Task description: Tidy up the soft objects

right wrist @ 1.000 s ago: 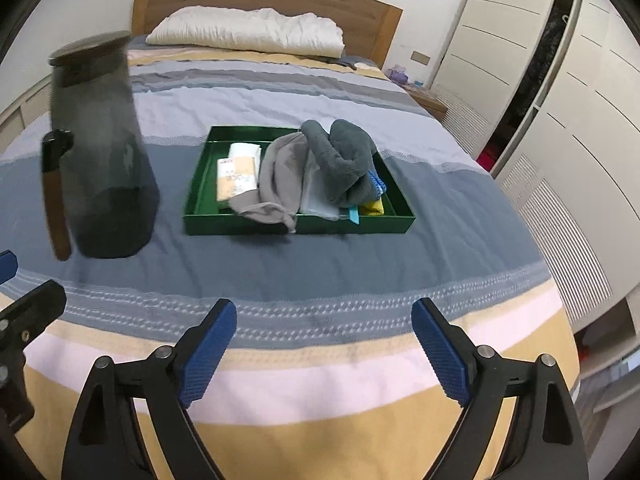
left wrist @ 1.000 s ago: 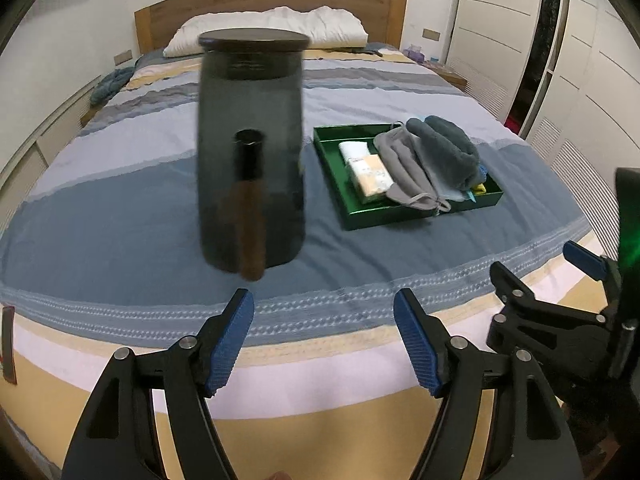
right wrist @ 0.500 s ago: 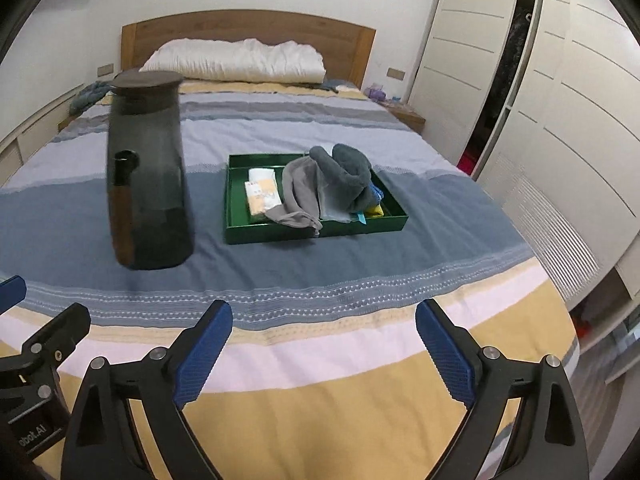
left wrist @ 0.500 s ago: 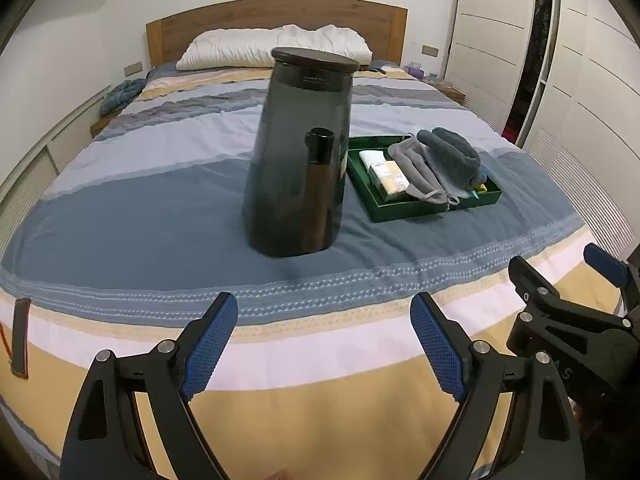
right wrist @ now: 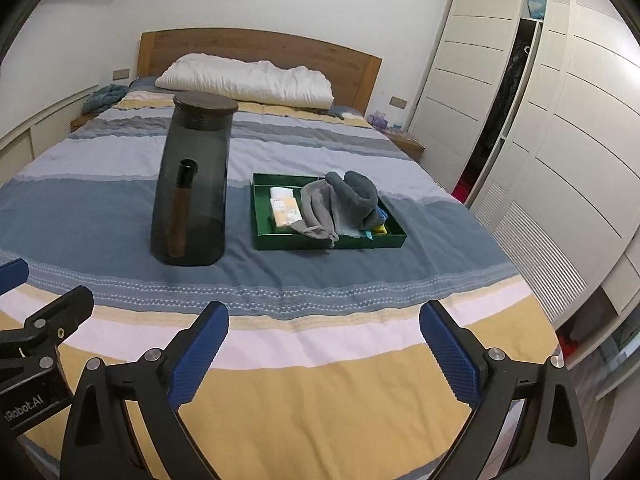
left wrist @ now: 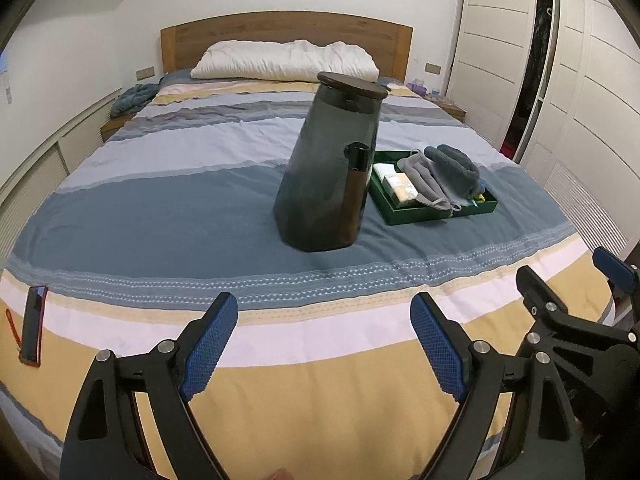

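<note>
Both held low over the foot of the bed (right wrist: pixel 320 392), well short of the green tray (right wrist: pixel 264 240): left hand-held gripper (left wrist: pixel 324 344) spread wide with nothing between its blue pads (left wrist: pixel 208 344), right hand-held gripper (right wrist: pixel 324 348) likewise wide apart and empty. Probably hanging back to take in the layout before committing to a reach.

On the blue band of the bedspread, the tray itself, set square and flat, most likely as the collecting spot. Heaped inside it toward the wardrobe side: a grey cloth (right wrist: pixel 318 210) draped over the near rim and a darker teal towel (right wrist: pixel 354 192) rolled on top, with small blue and yellow scraps peeking out beneath. Toward the pitcher side of the tray, two pale folded packs (right wrist: pixel 284 208), lying neatly side by side.

Just beside the tray, apart from it, a tall smoky pitcher (right wrist: pixel 192 184) with a dark lid and brown handle, upright and hard-bodied, so likely no part of the sorting. Far from the tray, at the left edge of the bed, a phone (left wrist: pixel 34 324).
</note>
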A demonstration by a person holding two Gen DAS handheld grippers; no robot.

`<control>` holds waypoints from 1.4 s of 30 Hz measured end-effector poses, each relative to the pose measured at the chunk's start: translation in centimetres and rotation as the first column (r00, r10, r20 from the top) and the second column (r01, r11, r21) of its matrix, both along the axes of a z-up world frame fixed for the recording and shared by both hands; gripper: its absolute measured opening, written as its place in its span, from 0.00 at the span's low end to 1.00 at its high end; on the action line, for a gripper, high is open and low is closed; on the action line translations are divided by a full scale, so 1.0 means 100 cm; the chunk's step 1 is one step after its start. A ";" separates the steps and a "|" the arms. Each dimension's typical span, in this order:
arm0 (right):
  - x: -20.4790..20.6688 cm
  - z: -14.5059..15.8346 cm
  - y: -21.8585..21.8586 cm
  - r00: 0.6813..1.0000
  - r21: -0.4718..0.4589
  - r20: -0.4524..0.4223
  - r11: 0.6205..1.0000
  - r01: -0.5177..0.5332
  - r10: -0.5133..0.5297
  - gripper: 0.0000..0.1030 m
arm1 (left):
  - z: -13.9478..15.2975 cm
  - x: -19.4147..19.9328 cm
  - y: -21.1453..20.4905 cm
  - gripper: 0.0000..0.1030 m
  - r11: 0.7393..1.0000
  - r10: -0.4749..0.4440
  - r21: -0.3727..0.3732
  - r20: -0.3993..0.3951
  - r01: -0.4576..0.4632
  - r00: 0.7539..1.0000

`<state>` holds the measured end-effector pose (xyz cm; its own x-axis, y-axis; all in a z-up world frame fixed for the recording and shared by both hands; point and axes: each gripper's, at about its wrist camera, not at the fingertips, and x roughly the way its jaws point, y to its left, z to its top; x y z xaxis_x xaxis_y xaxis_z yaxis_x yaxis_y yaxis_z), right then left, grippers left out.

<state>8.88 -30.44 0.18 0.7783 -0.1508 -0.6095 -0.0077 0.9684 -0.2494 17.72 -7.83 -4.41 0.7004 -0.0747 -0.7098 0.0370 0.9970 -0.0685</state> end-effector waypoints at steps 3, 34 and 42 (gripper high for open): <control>-0.012 0.005 0.004 1.000 0.001 0.019 1.000 0.010 -0.010 0.95 | 0.002 -0.008 0.005 0.82 1.000 0.001 0.000 0.012 -0.001 1.000; -0.087 0.006 0.029 0.992 0.036 0.114 0.998 0.045 -0.048 1.00 | -0.002 -0.060 0.038 0.92 1.000 -0.027 0.009 0.057 0.027 0.998; -0.094 0.004 0.025 0.986 0.072 0.144 0.995 0.076 -0.086 1.00 | -0.003 -0.065 0.031 0.92 0.999 -0.038 0.039 0.067 0.036 0.997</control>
<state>-0.53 -27.94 0.58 0.8471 -0.1802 -0.4999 0.1032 0.9786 -0.1779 11.21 -4.78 -4.72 0.7443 -0.0760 -0.6635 0.0774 0.9966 -0.0274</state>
